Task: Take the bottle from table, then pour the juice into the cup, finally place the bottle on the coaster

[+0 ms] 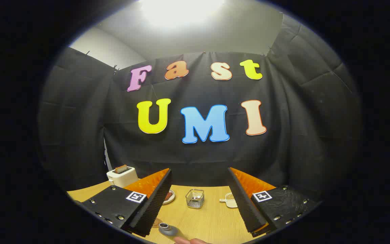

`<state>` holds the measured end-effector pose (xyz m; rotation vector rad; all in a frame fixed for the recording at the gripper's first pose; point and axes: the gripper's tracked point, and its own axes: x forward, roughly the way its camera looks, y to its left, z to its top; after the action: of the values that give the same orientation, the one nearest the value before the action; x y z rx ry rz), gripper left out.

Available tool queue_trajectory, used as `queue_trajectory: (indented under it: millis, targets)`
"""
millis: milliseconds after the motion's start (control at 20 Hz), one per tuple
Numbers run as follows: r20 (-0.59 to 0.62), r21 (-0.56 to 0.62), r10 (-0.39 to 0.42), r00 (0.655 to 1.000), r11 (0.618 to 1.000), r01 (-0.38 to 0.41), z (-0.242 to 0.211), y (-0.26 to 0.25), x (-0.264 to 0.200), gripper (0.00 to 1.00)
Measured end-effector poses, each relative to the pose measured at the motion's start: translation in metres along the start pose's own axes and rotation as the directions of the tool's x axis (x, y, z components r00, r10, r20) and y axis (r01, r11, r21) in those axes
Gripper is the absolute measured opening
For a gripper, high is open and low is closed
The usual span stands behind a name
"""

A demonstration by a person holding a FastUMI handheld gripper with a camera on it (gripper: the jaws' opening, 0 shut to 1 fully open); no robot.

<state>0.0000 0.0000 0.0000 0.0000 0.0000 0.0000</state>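
The hand-held gripper (pixel 200 200) is wide open and holds nothing, raised over the bench (pixel 212 220), probably to approach the bottle (pixel 168 229) just below its fingers.

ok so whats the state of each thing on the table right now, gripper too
gripper: open, fingers wide apart, nothing between them
small grey bottle: between the fingers, near the base of the left one, uncapped, mouth open, touched by neither
clear square glass cup: upright on the wooden table, beyond the fingers
white toaster: a slice standing up out of its slot
small white dish: holds something brownish
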Motion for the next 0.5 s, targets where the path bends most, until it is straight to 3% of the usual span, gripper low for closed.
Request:
queue_trajectory:
  millis: [500]
  targets:
    - [0.014,-0.025,0.012,1.0,1.0,-0.012,-0.014,0.014,-0.002,0.99]
